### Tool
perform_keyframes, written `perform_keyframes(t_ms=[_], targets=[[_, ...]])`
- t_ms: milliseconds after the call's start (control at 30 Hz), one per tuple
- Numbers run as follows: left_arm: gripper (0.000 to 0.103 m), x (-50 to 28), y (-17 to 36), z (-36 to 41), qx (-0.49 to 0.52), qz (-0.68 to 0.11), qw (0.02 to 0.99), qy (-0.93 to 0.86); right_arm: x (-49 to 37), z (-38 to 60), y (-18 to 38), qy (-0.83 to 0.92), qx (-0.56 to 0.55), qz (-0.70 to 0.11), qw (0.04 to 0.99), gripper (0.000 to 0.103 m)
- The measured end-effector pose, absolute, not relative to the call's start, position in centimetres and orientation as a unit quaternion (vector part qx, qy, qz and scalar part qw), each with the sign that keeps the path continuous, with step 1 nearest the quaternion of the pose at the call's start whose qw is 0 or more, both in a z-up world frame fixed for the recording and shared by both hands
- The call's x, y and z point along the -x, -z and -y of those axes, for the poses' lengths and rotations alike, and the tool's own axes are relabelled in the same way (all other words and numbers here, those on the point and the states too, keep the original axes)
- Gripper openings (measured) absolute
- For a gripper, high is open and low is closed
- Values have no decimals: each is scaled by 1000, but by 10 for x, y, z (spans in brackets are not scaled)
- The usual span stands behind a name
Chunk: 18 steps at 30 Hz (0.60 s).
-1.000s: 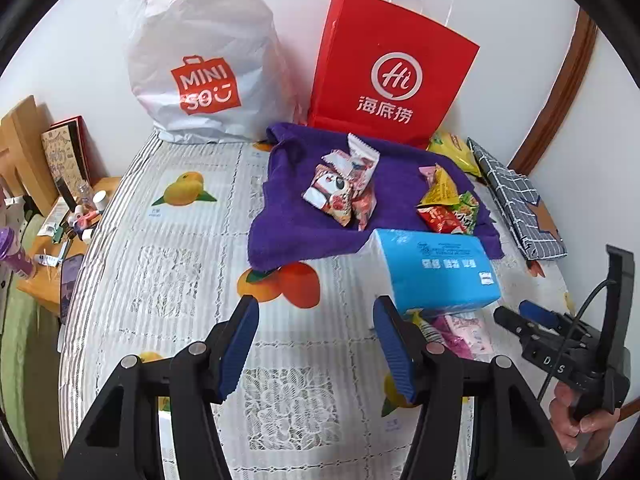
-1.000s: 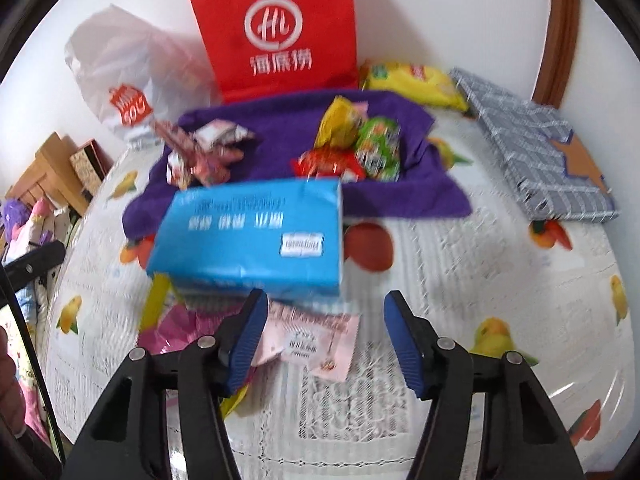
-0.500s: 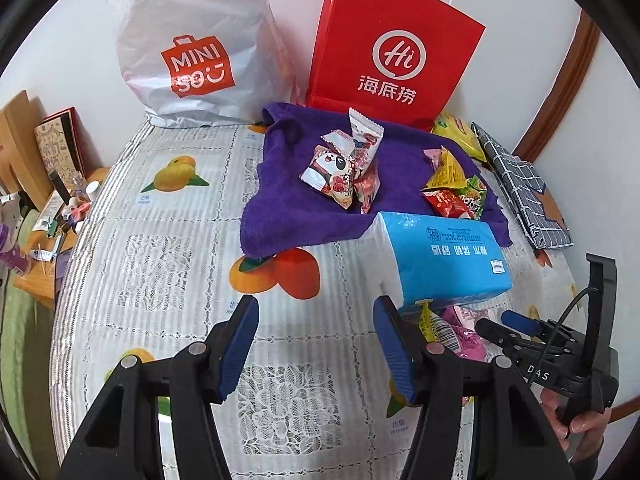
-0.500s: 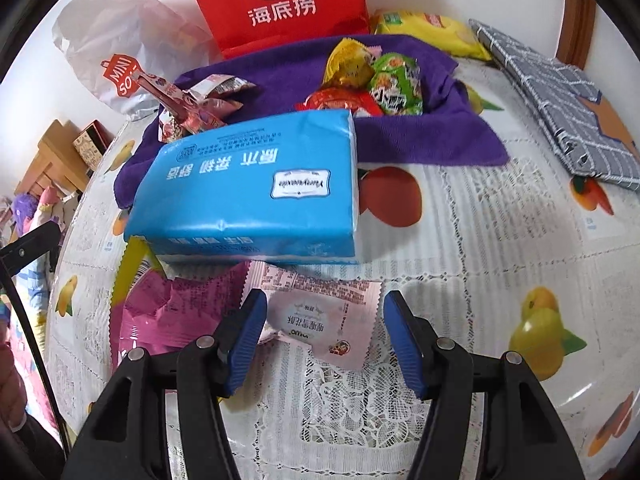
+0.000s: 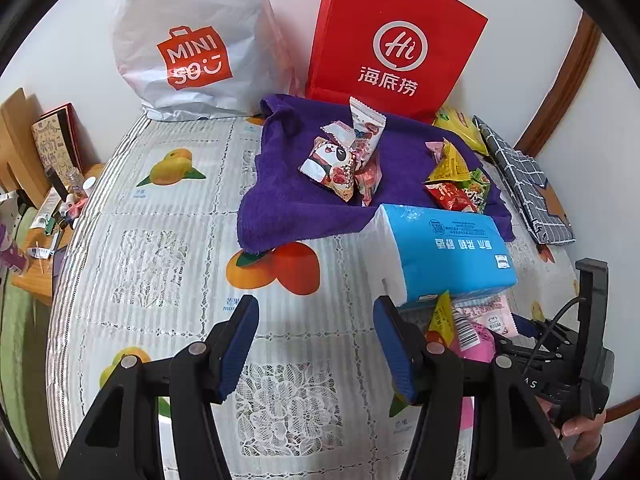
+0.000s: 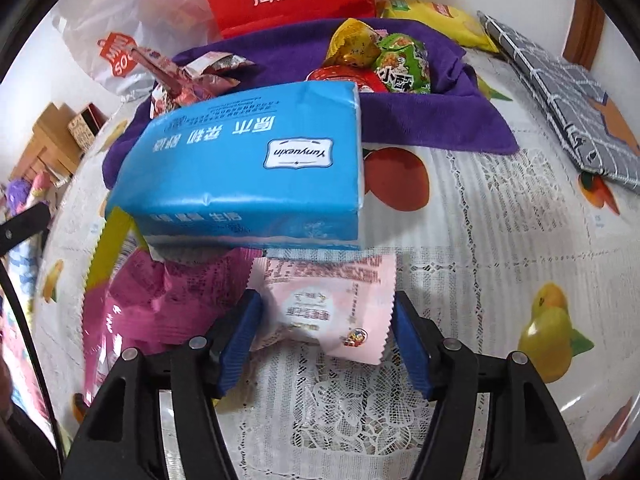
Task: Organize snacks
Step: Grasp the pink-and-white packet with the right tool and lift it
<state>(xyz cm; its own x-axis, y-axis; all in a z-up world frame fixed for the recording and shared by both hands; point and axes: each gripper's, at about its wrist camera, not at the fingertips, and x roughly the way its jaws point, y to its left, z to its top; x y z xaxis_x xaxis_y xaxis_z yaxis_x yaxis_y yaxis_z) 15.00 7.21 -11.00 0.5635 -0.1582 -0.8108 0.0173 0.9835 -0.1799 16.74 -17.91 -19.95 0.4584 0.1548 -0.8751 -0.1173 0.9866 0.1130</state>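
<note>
The pale pink snack packet (image 6: pixel 328 312) lies in the lower middle of the right wrist view, flat on the lace tablecloth (image 6: pixel 500 240), its far edge tucked just under the blue tissue pack (image 6: pixel 248 168). To its left in that frame a magenta packet (image 6: pixel 160 304) and a yellow-edged wrapper (image 6: pixel 108 240) also poke out from under the tissue pack. The right gripper (image 6: pixel 326 340) is spread wide, its blue pads on either side of the pink packet's body; whether the left pad already touches the wrapper I cannot tell.

To do this step well, I would close on the puffed middle of the packet, not the thin crimped edge at the right, and draw it toward the bottom of the frame so it slides free without dragging the tissue pack. The likely destination is the purple towel (image 6: pixel 420 128) at upper centre, where other snacks (image 6: pixel 384 64) sit grouped.

In the left wrist view, the left gripper (image 5: pixel 316 336) hangs at bottom centre, jaws apart and empty, over bare tablecloth; it could steady the tissue pack at right of centre.
</note>
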Motion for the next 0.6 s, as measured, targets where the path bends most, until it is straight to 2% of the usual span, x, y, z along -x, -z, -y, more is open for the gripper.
perform_keyframes(t_ms=[133,200,300,333,367,600], targets=[[58,-150,112,-73,77,-467,880,48,-168,178,201,-79,-6,-508,858,66],[58,-150,113,-72,75,-468,879,47,-167,177,202,-74,7,-503,861,63],[58,-151,113,-72,76,-469,879,47,-163,175,201,-71,33,-493,867,45],[58,-151,114,-71,76,-469,879,46,-162,176,200,-77,32,-491,867,33],[58,-151,114,-71,76,-470,878,47,-161,177,200,-79,32,-491,867,28],[58,-150,117,-57,69,-473,876,59,-151,197,193,-71,22,-477,876,27]])
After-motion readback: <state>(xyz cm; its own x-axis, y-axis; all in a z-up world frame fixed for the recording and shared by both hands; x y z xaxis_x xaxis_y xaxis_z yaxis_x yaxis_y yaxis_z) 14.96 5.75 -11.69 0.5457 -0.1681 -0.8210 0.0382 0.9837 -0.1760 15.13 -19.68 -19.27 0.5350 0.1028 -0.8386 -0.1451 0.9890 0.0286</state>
